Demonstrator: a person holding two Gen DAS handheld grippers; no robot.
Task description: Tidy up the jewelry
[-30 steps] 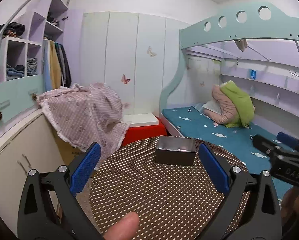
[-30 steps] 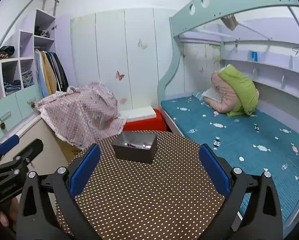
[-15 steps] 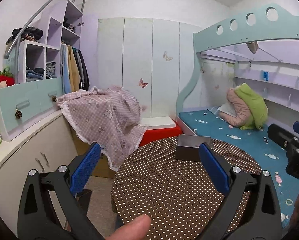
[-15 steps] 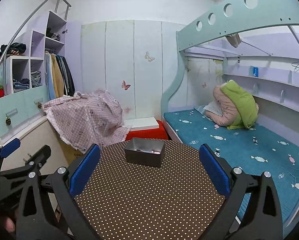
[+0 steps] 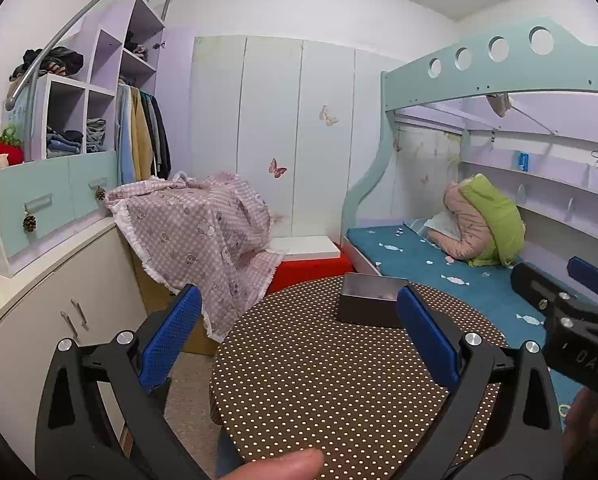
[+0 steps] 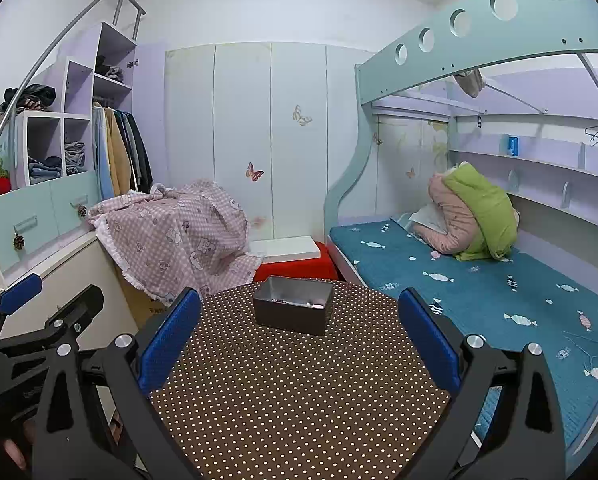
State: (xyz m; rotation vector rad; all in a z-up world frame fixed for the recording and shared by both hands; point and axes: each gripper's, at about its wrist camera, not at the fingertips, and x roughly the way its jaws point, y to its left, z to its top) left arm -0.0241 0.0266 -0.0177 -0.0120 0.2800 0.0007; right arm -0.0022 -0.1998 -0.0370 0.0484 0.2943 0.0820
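A dark metal box [image 6: 293,307] stands at the far side of a round table with a brown dotted cloth [image 6: 299,392]. Small pieces of jewelry [image 6: 299,302] lie on its floor. In the left wrist view the same box [image 5: 369,300] shows only its walls. My left gripper [image 5: 299,336] is open and empty, held back over the table's near left edge. My right gripper [image 6: 299,336] is open and empty too, well short of the box. Each gripper appears at the edge of the other's view.
A pink checked cloth [image 6: 175,240] drapes over something left of the table. A red box with a white lid [image 6: 295,256] sits behind the table. A bunk bed with a blue mattress [image 6: 479,280] runs along the right. Cabinets and shelves [image 5: 59,240] line the left wall.
Both grippers have drawn back and tilted up from the table, so the box looks farther and smaller. The left view has swung left. Jaws stayed wide apart.
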